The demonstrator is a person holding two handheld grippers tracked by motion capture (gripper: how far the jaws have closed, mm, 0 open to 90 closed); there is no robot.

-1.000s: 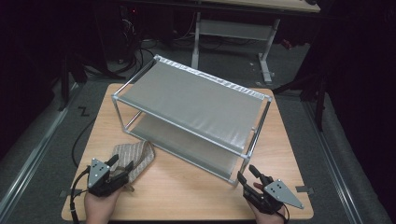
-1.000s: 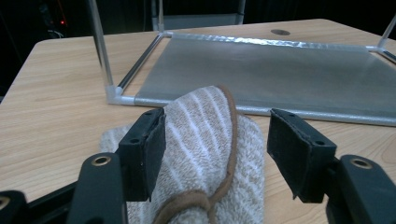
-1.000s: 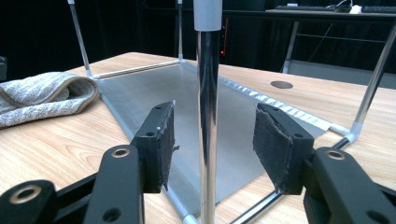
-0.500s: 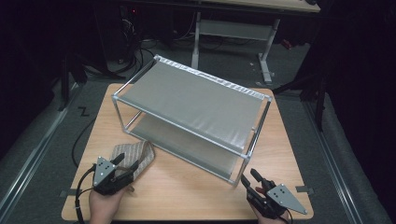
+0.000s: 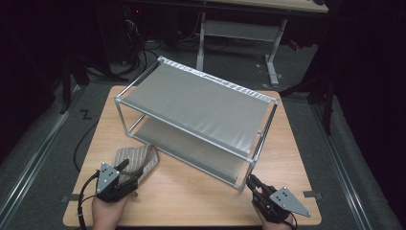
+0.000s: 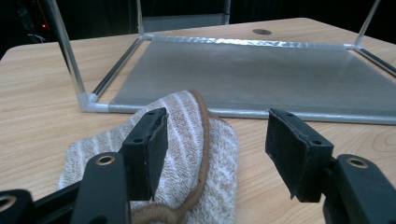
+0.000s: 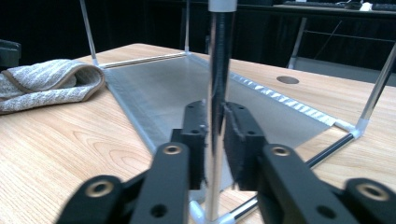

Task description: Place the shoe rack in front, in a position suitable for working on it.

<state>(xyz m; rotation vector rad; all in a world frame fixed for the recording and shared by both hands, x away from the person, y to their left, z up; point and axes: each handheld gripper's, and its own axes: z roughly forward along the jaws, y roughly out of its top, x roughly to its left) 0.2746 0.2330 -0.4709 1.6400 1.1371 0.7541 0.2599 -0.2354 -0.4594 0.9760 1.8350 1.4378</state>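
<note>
One two-tier rack (image 5: 201,112), one folded towel (image 5: 136,160), two grippers: the right gripper (image 7: 215,140) has just clamped the rack's near-right post (image 7: 218,70), near the table's (image 5: 191,201) near edge. The left gripper (image 6: 217,140) hangs released over the towel at near left, bare wood between the two.

Wooden table (image 5: 191,191) with round cable hole (image 7: 287,80), grey carpeted floor (image 5: 43,143), second desk frame (image 5: 239,28) behind, black cables (image 5: 143,48) on floor.
</note>
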